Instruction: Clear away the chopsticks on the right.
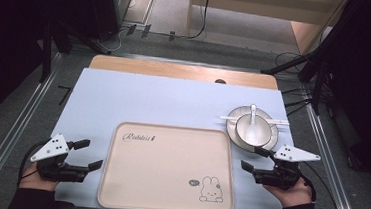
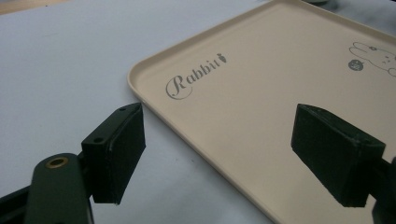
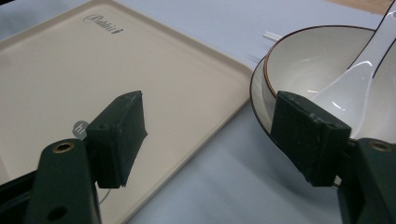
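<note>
Here both claws, left claw (image 1: 88,153) and right claw (image 1: 253,158), gape empty beside the tray (image 1: 165,203) on a pale blue mat (image 1: 123,99).

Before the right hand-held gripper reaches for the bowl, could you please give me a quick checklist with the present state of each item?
1. Right hand-held gripper open, nothing held: ok.
2. Left hand-held gripper open, beside the tray: ok.
3. Tray surface free for setting things down: ok.
4. Bowl upright on its plate: ok.
5. Spoon resting loose in the bowl, could slide when lifted: not ok.
6. Chopsticks secure under the bowl: cannot tell.
</note>
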